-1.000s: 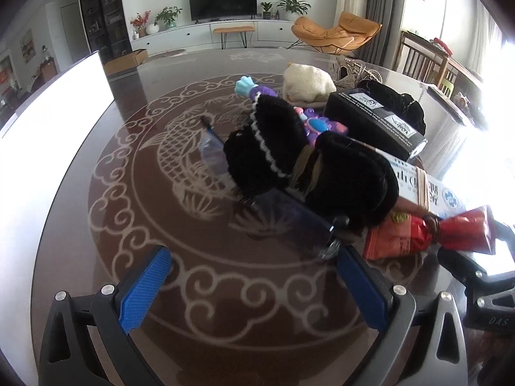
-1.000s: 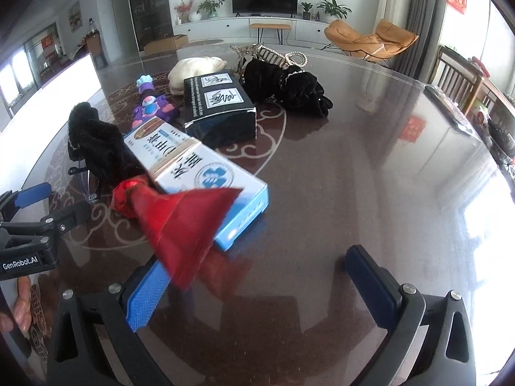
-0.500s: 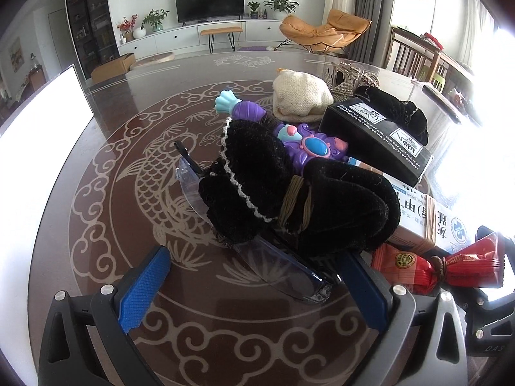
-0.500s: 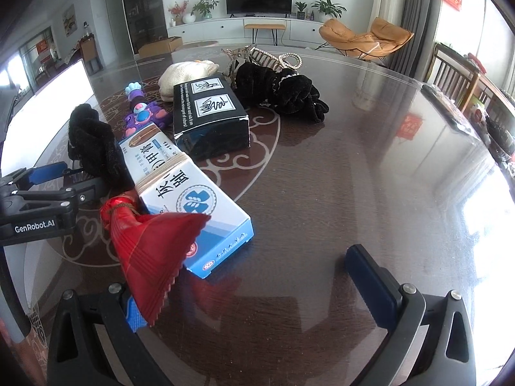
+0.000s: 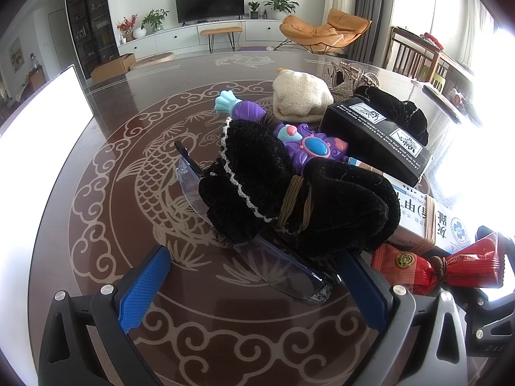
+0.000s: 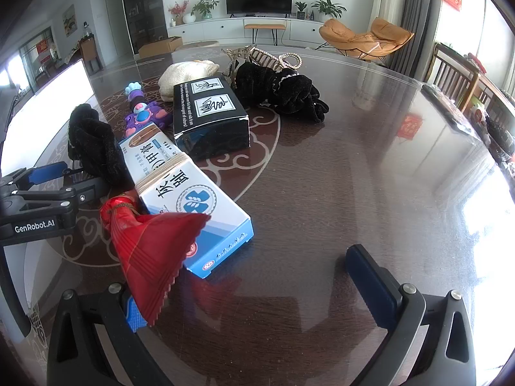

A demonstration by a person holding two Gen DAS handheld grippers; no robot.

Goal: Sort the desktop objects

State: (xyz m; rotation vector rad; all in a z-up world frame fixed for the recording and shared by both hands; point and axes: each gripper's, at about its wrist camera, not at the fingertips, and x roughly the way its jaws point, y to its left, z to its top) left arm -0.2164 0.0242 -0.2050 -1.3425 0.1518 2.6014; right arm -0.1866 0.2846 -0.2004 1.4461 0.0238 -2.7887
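Note:
A black velvet scrunchie (image 5: 289, 193) lies on clear safety glasses (image 5: 283, 270), both partly between the fingers of my open left gripper (image 5: 252, 286). Behind them lie a purple toy (image 5: 309, 148), a cream knit pouch (image 5: 299, 96) and a black box (image 5: 376, 135). A white-and-blue box (image 6: 186, 193) bound with rubber bands lies beside a red snack packet (image 6: 151, 247). The packet's tail drapes over the left finger of my open right gripper (image 6: 254, 296), ungripped. The left gripper (image 6: 38, 199) shows at the right wrist view's left edge.
The dark glossy table (image 6: 354, 177) carries a pale fish pattern. A second black velvet piece (image 6: 280, 87) and a beaded hair clip (image 6: 267, 56) lie at the back. A bright white panel (image 5: 38, 112) stands along the left edge. Chairs stand beyond the table's right side.
My left gripper has moved forward, so the scrunchie and glasses now sit between its fingers. The red packet has slid left and lower in the right wrist view.

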